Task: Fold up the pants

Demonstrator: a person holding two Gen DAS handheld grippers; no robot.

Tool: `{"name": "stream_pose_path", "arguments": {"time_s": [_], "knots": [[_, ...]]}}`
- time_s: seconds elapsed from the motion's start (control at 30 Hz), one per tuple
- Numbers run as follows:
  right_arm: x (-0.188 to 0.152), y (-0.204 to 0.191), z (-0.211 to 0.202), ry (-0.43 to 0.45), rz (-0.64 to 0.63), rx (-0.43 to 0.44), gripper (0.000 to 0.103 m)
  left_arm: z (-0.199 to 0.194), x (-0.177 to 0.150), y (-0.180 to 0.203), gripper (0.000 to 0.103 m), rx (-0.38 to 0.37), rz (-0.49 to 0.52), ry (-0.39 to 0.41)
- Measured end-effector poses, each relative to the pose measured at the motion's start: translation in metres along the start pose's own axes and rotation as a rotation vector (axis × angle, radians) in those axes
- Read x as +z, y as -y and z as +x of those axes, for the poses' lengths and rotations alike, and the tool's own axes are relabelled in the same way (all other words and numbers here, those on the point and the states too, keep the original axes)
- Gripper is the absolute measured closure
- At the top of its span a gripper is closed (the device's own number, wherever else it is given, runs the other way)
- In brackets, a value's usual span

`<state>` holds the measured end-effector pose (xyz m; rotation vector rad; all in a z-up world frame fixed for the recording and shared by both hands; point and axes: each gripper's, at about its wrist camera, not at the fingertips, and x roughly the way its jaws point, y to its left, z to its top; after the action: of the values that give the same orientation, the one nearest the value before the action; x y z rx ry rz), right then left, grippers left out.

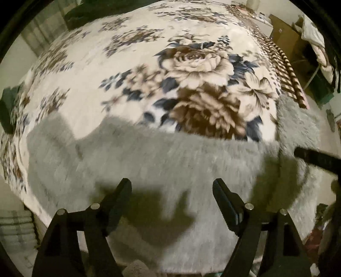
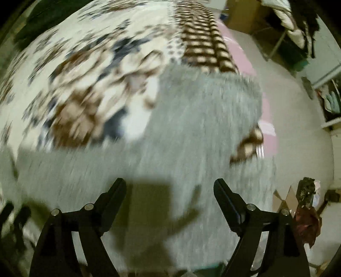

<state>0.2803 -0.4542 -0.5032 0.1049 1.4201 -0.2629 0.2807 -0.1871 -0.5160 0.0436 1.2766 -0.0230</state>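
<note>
Fuzzy grey pants (image 1: 162, 162) lie flat across the near edge of a bed covered by a floral blanket (image 1: 132, 70). In the left wrist view my left gripper (image 1: 171, 185) is open and empty, hovering above the grey fabric. In the right wrist view the pants (image 2: 191, 132) run from the near edge up toward the bed's right side, one end near the striped border. My right gripper (image 2: 169, 184) is open and empty above them. A black part of the right gripper (image 1: 315, 157) shows at the right edge of the left wrist view. Both views are motion-blurred.
The blanket has a brown striped border (image 2: 204, 42) over a pink sheet (image 2: 268, 127) at the bed's right side. Beyond it is pale floor (image 2: 298, 149), a cardboard box (image 2: 240, 15), a clothes rack (image 2: 289, 27) and clutter (image 2: 307, 215).
</note>
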Motion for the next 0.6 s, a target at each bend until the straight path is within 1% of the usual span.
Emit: {"name": "stream_pose_path", "arguments": {"time_s": [0.07, 0.13, 0.23, 0.3, 0.33, 0.37, 0.4, 0.43, 0.5, 0.6], "knots": [[0.024, -0.004, 0.018, 0.008, 0.018, -0.028, 0.017, 0.010, 0.011, 0.009, 0.026, 0.015, 0.028, 0.009], [0.041, -0.008, 0.034, 0.012, 0.027, -0.056, 0.017, 0.014, 0.019, 0.014, 0.026, 0.022, 0.044, 0.008], [0.051, -0.008, 0.059, -0.019, 0.056, -0.046, 0.017, 0.018, 0.023, 0.021, 0.026, 0.021, 0.052, 0.004], [0.049, -0.009, 0.069, -0.044, 0.052, -0.054, 0.019, 0.020, 0.024, 0.023, 0.026, 0.018, 0.057, -0.005], [0.049, -0.007, 0.071, -0.039, 0.044, -0.068, 0.032, 0.021, 0.024, 0.024, 0.026, 0.012, 0.057, -0.011], [0.046, -0.006, 0.070, -0.031, 0.038, -0.087, 0.057, 0.021, 0.022, 0.024, 0.026, 0.005, 0.058, -0.021], [0.040, 0.000, 0.066, -0.018, 0.052, -0.093, 0.069, 0.021, 0.021, 0.025, 0.026, -0.004, 0.060, -0.028], [0.032, 0.012, 0.058, -0.001, 0.097, -0.080, 0.084, 0.020, 0.020, 0.027, 0.026, -0.019, 0.062, -0.039], [0.009, 0.042, 0.035, 0.035, 0.222, -0.035, 0.088, 0.019, 0.011, 0.030, 0.026, -0.047, 0.073, -0.062], [-0.033, 0.089, 0.009, 0.041, 0.406, 0.018, 0.088, 0.015, -0.005, 0.035, 0.026, -0.080, 0.098, -0.092]]}}
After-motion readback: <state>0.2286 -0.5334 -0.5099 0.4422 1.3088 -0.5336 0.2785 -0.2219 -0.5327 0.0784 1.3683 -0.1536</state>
